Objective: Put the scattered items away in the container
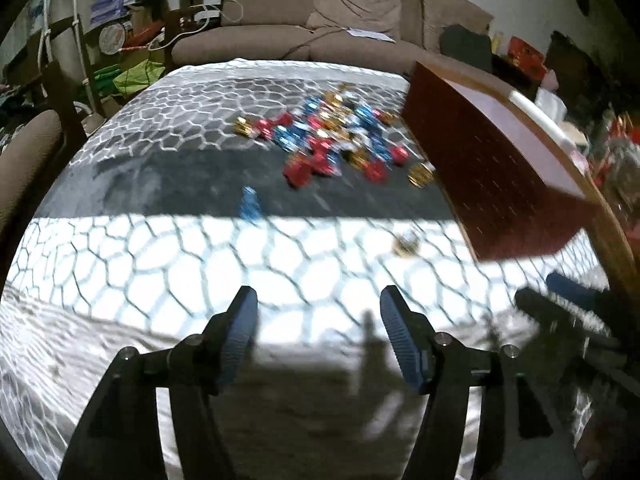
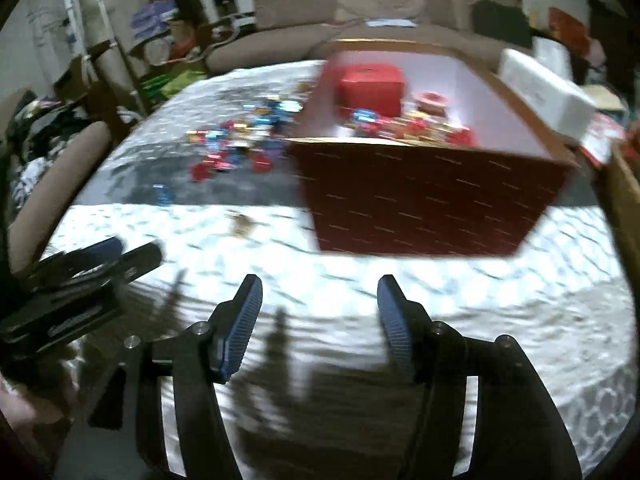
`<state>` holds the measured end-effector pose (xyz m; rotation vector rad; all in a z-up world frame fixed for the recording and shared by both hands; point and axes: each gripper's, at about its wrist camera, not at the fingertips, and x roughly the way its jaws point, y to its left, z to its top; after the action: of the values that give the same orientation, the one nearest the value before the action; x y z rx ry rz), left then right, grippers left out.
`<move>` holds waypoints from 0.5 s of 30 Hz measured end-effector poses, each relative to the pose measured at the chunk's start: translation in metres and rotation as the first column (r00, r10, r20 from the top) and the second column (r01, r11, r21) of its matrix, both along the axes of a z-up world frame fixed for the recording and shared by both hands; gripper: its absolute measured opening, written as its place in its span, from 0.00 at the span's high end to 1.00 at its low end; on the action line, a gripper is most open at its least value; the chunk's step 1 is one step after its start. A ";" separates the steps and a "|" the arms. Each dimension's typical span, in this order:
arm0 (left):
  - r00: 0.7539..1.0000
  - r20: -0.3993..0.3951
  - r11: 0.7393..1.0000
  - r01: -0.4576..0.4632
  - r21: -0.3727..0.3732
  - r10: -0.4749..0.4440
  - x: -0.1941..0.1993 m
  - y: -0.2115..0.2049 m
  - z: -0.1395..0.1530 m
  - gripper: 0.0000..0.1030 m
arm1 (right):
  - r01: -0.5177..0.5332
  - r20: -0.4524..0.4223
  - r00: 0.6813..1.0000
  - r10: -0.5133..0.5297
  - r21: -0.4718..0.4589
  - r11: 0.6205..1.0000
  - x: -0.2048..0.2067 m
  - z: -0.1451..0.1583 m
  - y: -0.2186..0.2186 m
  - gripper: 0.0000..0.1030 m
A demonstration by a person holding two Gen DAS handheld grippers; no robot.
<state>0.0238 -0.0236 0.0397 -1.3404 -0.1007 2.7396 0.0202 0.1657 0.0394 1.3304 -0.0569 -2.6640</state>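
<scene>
Several red, blue and gold foil-wrapped items lie in a pile (image 1: 332, 136) on the patterned tablecloth, also in the right wrist view (image 2: 240, 140). A lone blue one (image 1: 250, 202) and a lone gold one (image 1: 406, 242) lie nearer. The dark red box (image 2: 420, 196) stands right of the pile, holding a red cube (image 2: 372, 84) and several wrapped items. It also shows in the left wrist view (image 1: 492, 168). My left gripper (image 1: 318, 312) is open and empty above the cloth's near part. My right gripper (image 2: 318, 300) is open and empty in front of the box.
A white box (image 2: 544, 88) sits at the container's far right corner. A brown sofa (image 1: 312, 20) stands behind the table, cluttered shelves (image 1: 120, 32) to the left. A chair (image 1: 28, 152) is at the table's left edge. The right gripper's fingers (image 1: 568, 292) show at right.
</scene>
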 end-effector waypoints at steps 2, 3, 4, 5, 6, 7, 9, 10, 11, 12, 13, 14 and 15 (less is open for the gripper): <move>1.000 0.008 1.000 0.005 0.010 -0.005 0.006 0.012 -0.002 0.26 | 0.031 0.012 0.999 -0.031 0.012 0.999 0.004 -0.002 0.024 0.39; 1.000 0.010 1.000 0.010 0.014 -0.010 0.009 0.018 -0.003 0.19 | 0.040 0.017 0.999 -0.041 0.017 0.999 0.006 -0.004 0.032 0.32; 1.000 0.011 1.000 0.015 0.011 -0.015 0.011 0.023 -0.004 0.14 | 0.051 0.019 0.998 -0.052 0.025 0.998 0.007 -0.004 0.040 0.27; 1.000 0.011 1.000 0.019 0.001 -0.019 0.012 0.028 -0.004 0.11 | 0.064 0.024 0.998 -0.065 0.035 0.997 0.009 -0.006 0.050 0.23; 1.000 0.009 1.000 0.027 -0.011 -0.027 0.013 0.034 -0.004 0.06 | 0.074 0.028 0.997 -0.075 0.039 0.997 0.010 -0.007 0.058 0.13; 0.999 0.007 0.999 0.033 -0.021 -0.033 0.014 0.038 -0.004 0.00 | 0.078 0.029 0.996 -0.079 0.038 0.996 0.011 -0.008 0.063 0.05; 0.999 0.008 0.999 0.036 -0.033 -0.035 0.015 0.045 -0.004 0.00 | 0.088 0.035 0.995 -0.089 0.039 0.995 0.013 -0.010 0.076 0.00; 0.999 0.012 0.999 0.034 -0.033 -0.033 0.015 0.047 -0.005 0.00 | 0.095 0.039 0.995 -0.097 0.048 0.994 0.014 -0.011 0.081 0.00; 0.999 0.017 0.999 0.029 -0.036 -0.029 0.014 0.050 -0.006 0.00 | 0.100 0.040 0.994 -0.103 0.053 0.994 0.014 -0.012 0.084 0.00; 0.999 0.023 0.999 0.023 -0.045 -0.022 0.014 0.052 -0.008 0.00 | 0.110 0.045 0.993 -0.113 0.057 0.992 0.015 -0.015 0.089 0.00; 0.999 0.028 0.998 0.018 -0.054 -0.017 0.014 0.054 -0.010 0.00 | 0.126 0.067 0.989 -0.131 0.068 0.990 0.013 -0.020 0.094 0.00; 0.999 0.033 0.998 0.015 -0.061 -0.013 0.013 0.055 -0.013 0.00 | 0.140 0.089 0.985 -0.147 0.082 0.987 0.012 -0.025 0.096 0.00; 0.999 0.038 0.998 0.012 -0.064 -0.010 0.013 0.056 -0.015 0.00 | 0.144 0.097 0.984 -0.151 0.079 0.986 0.011 -0.028 0.099 0.00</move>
<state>0.0367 0.0327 0.0244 -1.4040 -0.0074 2.7316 0.0315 0.2646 0.0113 1.5422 -0.0758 -2.7399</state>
